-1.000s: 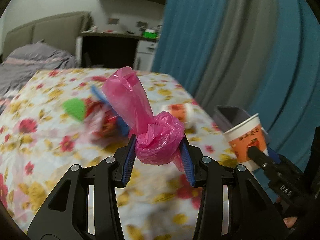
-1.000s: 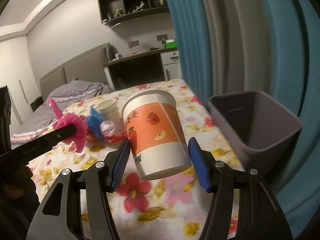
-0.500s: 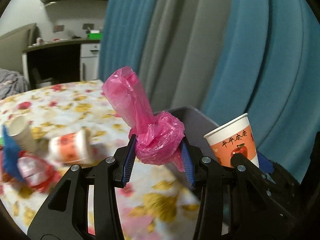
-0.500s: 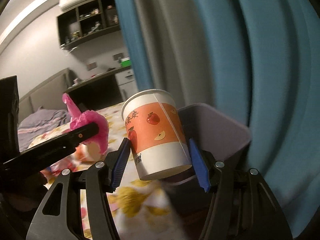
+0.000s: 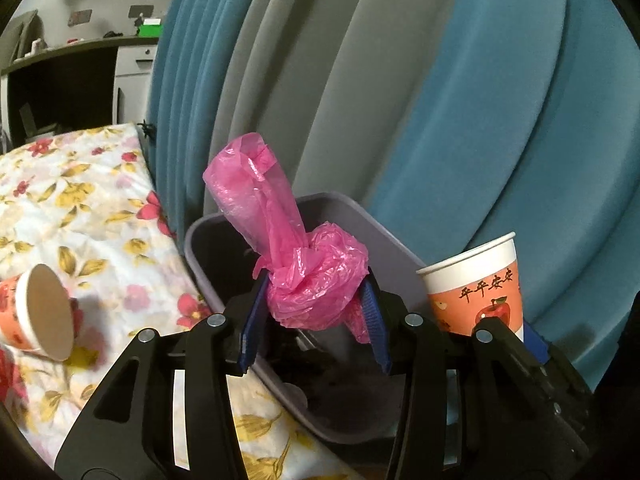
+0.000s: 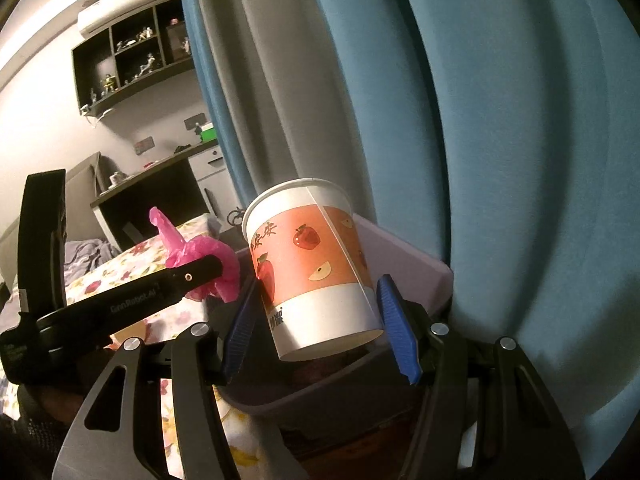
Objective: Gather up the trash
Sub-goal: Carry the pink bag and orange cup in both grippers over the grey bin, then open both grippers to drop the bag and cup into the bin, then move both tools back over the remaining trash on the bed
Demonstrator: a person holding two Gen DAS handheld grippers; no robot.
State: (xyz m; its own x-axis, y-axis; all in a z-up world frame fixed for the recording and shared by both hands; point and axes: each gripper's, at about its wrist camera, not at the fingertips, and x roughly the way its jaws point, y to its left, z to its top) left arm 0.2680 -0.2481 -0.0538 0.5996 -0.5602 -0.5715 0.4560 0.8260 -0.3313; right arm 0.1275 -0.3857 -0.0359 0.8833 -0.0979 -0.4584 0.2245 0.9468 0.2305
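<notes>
Trash bin, grey plastic tub, sits frame centre; left gripper clamps a knotted pink plastic bag above it, right gripper clamps an apple-printed paper cup, both poised for dropping.

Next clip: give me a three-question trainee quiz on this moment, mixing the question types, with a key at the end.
1. True or false: the left gripper is shut on the pink plastic bag.
2. What does the right gripper hold? A) paper cup with apple print B) green sponge C) glass bottle
3. Fill in: both held items hang over the grey ____ beside the floral tablecloth.

Key: 1. true. 2. A, the paper cup with apple print, held upright. 3. bin. A second paper cup lies on its side on the cloth, not yet collected.
</notes>
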